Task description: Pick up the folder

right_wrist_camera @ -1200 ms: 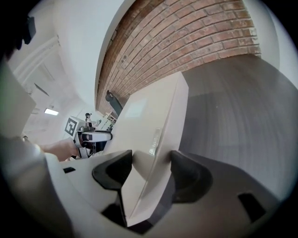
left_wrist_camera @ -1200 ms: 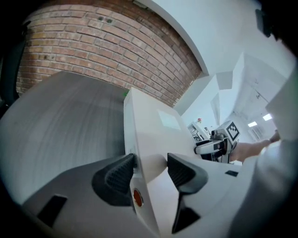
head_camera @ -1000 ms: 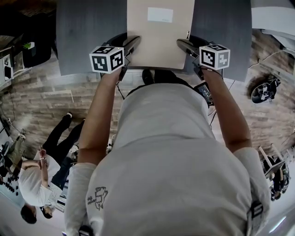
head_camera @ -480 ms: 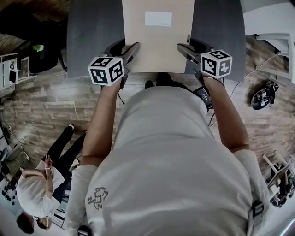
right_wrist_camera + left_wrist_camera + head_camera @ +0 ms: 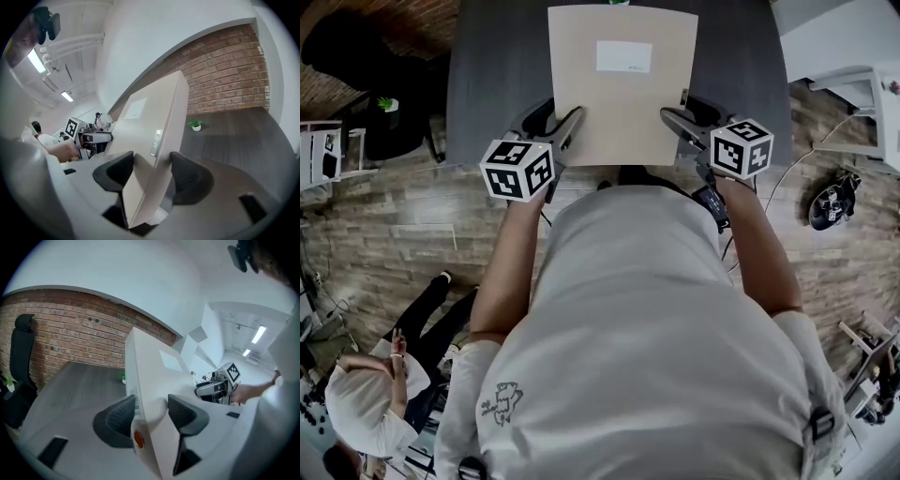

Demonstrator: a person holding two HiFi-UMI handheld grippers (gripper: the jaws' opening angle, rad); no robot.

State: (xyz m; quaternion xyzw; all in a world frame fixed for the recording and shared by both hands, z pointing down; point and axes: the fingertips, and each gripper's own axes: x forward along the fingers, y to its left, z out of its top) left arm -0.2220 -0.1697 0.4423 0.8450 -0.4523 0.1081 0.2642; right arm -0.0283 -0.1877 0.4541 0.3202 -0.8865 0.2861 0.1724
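A beige folder [image 5: 622, 94] with a white label is held off the dark grey table [image 5: 497, 66], tilted with its far edge up. My left gripper [image 5: 567, 124] is shut on its left edge near the close corner, and my right gripper [image 5: 675, 120] is shut on its right edge. In the left gripper view the folder [image 5: 154, 376] stands edge-on between the two dark pads of the left gripper [image 5: 151, 411], with the right gripper [image 5: 215, 386] beyond it. The right gripper view mirrors this: folder [image 5: 150, 136] inside the right gripper [image 5: 151, 171], left gripper [image 5: 93, 138] behind.
A small potted plant [image 5: 195, 124] stands at the table's far edge before a brick wall [image 5: 225, 75]. A black office chair [image 5: 21, 333] is at the left. A white table [image 5: 834, 37] lies at the right, a dark object [image 5: 830, 202] on the floor, and people [image 5: 366, 403] lower left.
Both grippers have risen together with the folder, lifting it off the table. The whole folder now shows in the head view, its far edge included.
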